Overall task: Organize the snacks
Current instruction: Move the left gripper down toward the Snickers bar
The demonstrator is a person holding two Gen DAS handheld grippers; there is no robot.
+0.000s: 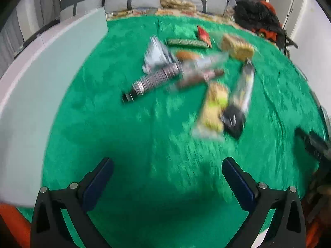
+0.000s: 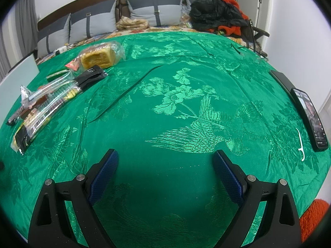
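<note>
A heap of wrapped snacks [image 1: 186, 72] lies on the green cloth [image 1: 144, 134], blurred in the left wrist view. It holds a wrapped yellow cake [image 1: 238, 46], a long striped roll [image 1: 155, 80], a green biscuit pack [image 1: 187, 42] and a red packet [image 1: 203, 35]. My left gripper [image 1: 167, 177] is open and empty, short of the heap. In the right wrist view the same snacks [image 2: 51, 101] lie at the far left, with the cake [image 2: 99, 56] behind them. My right gripper [image 2: 165, 171] is open and empty over bare cloth [image 2: 186, 113].
A pale flat board [image 1: 41, 82] stands at the left edge. A phone [image 2: 310, 117], a dark case [image 2: 282, 80] and a white floss pick [image 2: 301, 144] lie at the right. Cushions [image 2: 153, 10] and a pile of black and red clothes [image 2: 217, 12] lie behind.
</note>
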